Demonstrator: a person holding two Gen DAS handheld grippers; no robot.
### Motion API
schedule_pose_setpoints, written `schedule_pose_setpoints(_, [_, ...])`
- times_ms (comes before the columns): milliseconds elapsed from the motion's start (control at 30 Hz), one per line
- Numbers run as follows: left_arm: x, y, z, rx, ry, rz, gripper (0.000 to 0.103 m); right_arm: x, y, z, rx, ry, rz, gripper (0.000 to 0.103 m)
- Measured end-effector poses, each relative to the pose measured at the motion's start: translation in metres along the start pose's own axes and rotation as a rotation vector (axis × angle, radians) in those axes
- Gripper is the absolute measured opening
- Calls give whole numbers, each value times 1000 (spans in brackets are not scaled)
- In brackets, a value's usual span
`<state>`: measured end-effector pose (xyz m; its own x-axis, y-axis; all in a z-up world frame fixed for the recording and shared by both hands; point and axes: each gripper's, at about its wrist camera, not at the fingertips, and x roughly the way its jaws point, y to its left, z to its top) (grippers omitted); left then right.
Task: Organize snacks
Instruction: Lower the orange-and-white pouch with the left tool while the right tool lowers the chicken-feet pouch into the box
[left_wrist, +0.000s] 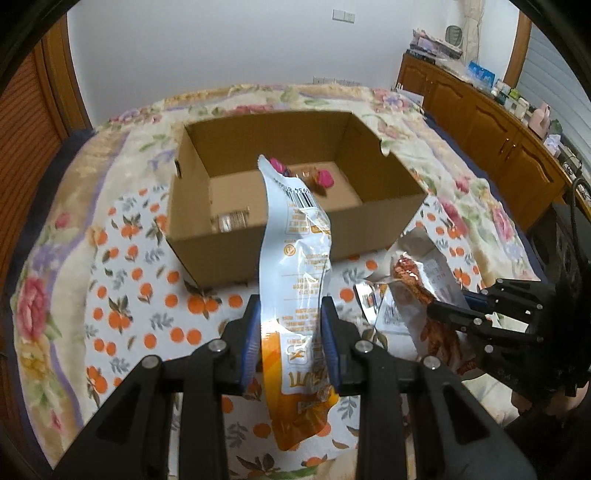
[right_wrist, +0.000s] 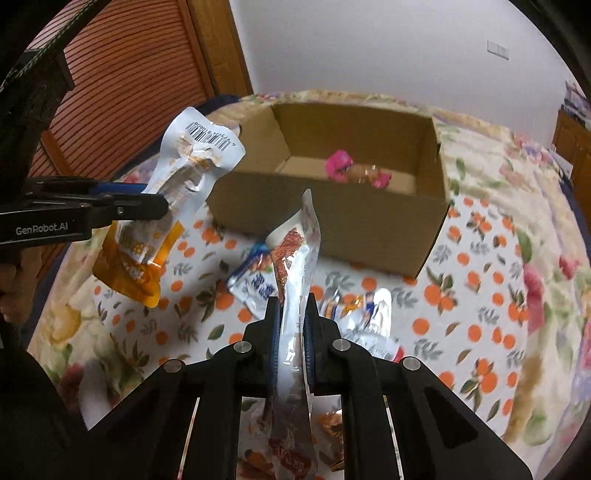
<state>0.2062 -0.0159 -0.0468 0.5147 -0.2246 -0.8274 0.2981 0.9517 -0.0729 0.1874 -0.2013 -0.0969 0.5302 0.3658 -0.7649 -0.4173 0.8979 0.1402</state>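
The orange and white snack pouch (left_wrist: 295, 280) in your left tool (left_wrist: 290, 343) looks light and soft; its foil film is probably slippery and bends easily, so hold it across the flat middle, as the pads do now, not at the thin sealed edge. It is a long pouch, white with a barcode at the top end and orange at the bottom, and it hangs above the bed in front of the cardboard box (left_wrist: 229, 254). Your left tool is closed only partly, gripping this pouch. Your right tool (right_wrist: 291, 325) is closed almost fully on a thin silver pouch (right_wrist: 295, 258) with a red-brown snack printed on it, also limp and light. In the box lie pink-wrapped sweets (right_wrist: 340, 166). More packets (right_wrist: 369, 314) rest on the orange-patterned cloth (left_wrist: 147, 302) of the bed.
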Motion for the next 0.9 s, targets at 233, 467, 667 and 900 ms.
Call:
schedule_pose_setpoints(233, [-13,4,23,13,-42,8,28,-22,0,33,-37,-53,-23,8])
schedule_pose_setpoints(467, [-17,5,50,28,-77,4,28,-35,1,68,-80,-83,-39,8])
schedule_pose_setpoints(667, [-18,6,82,44,-113,-7,28,-34,-4,98,-100,-108,-43,8])
schedule_pose_setpoints(900, [3,15,117,48,-137,-9,28,-12,-18,138,-124,-132,-63,8])
